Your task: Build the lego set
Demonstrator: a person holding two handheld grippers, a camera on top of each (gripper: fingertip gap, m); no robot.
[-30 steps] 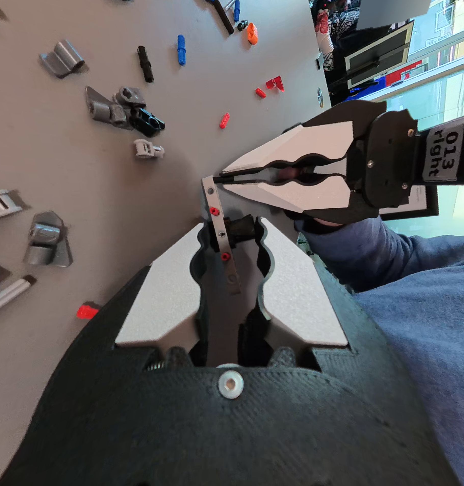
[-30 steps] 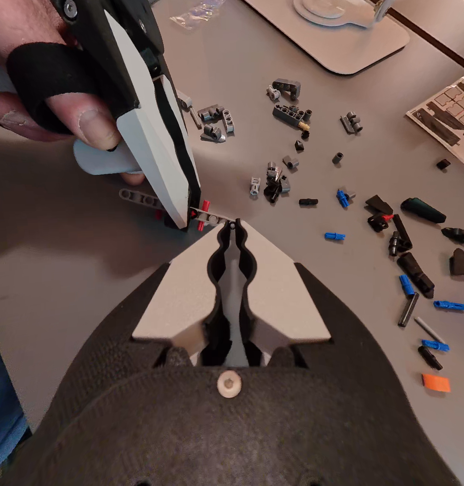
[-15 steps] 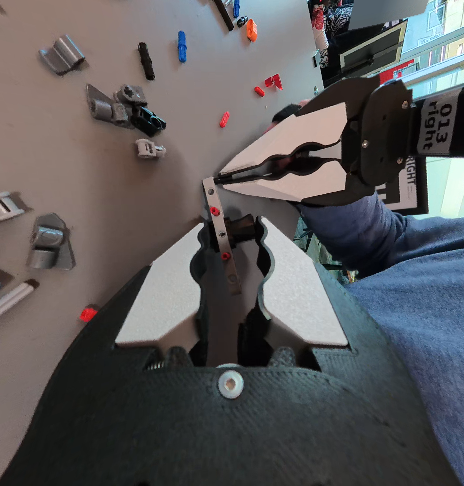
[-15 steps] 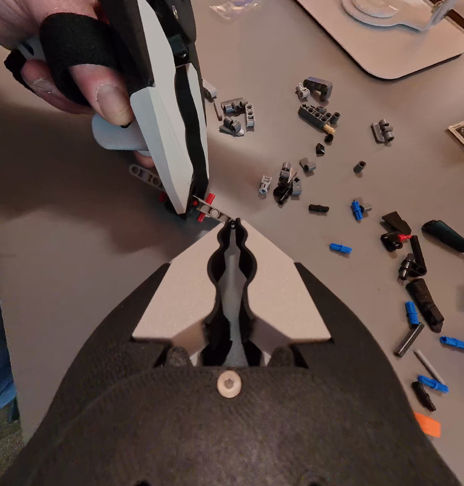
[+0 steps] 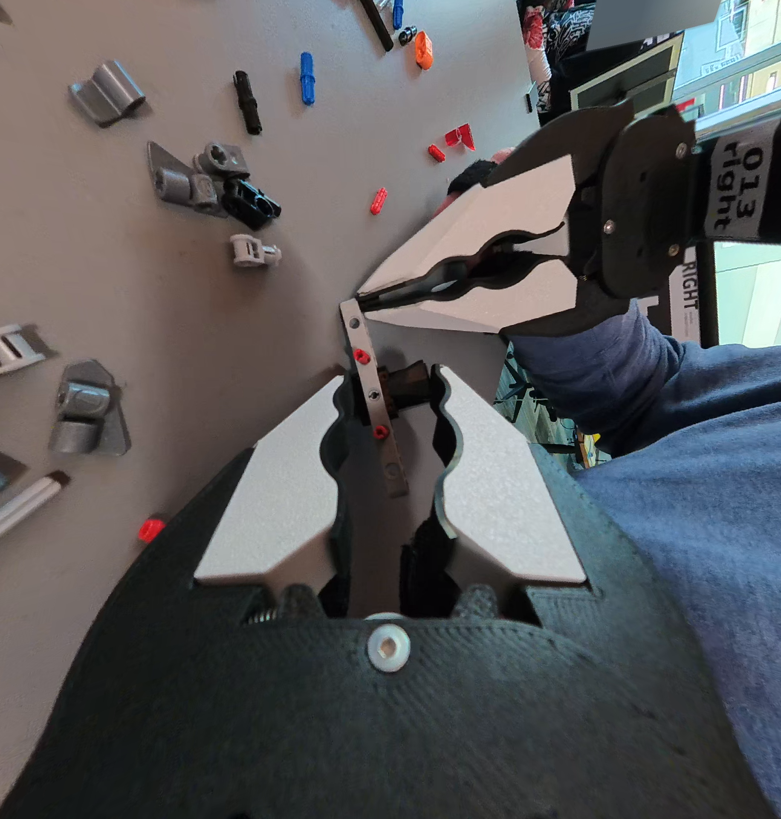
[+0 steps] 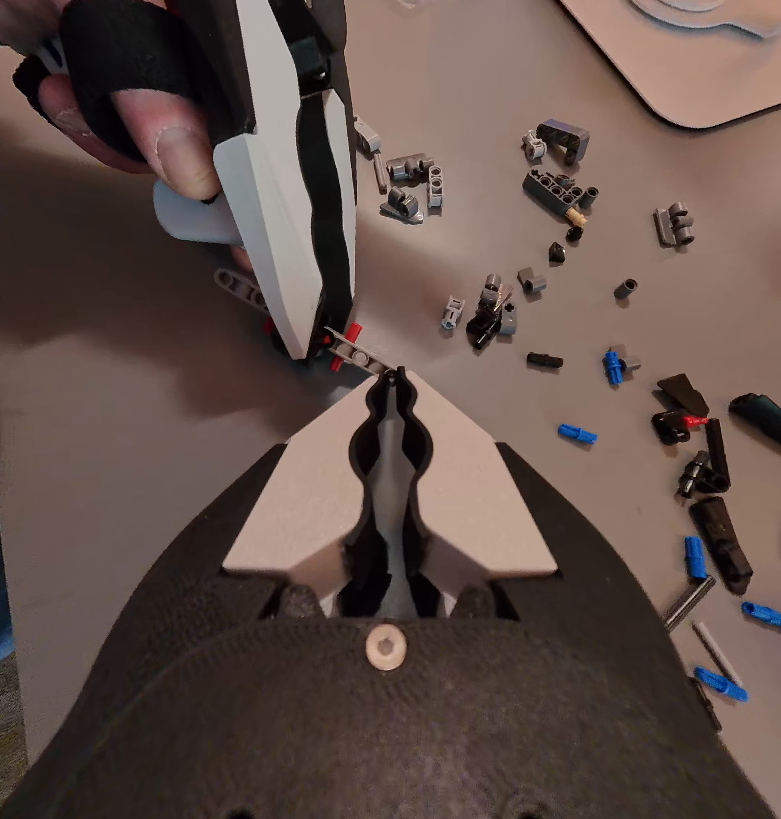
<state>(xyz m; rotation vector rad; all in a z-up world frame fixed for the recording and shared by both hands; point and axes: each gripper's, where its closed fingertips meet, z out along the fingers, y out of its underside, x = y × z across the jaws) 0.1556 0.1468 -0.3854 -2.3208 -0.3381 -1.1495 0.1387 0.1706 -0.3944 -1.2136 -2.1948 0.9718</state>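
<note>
The grey table (image 6: 114,421) spreads under both views, strewn with loose Lego Technic parts. A pale mat (image 6: 712,79) lies at its far right corner in the right wrist view.

The left gripper (image 5: 391,376) has its fingers partly apart, closed only as far as the small sub-assembly between the tips: a black connector block (image 5: 408,385) sits clamped there, with a thin grey liftarm (image 5: 373,399) running across the gap, its near end down between the fingers and its far end sticking out beyond them. Two red pins (image 5: 361,356) pass through the liftarm. In the right wrist view the same gripper comes in from the upper left, held in a person's hand (image 6: 127,124).

The right gripper (image 6: 393,376) has its fingers drawn nearly together, tips pinching the far end of the grey liftarm; whether a small dark piece at the tips is part of the beam I cannot tell. From the left wrist view it reaches in from the right, above a blue sleeve (image 5: 601,385).

Among the scattered parts: a dark grey holed beam (image 6: 552,190), a black curved panel (image 6: 721,545), blue pins (image 6: 577,433), a black pin (image 5: 247,102), an orange piece (image 5: 423,48) and a small red pin (image 5: 378,200), all well apart from the grippers.
</note>
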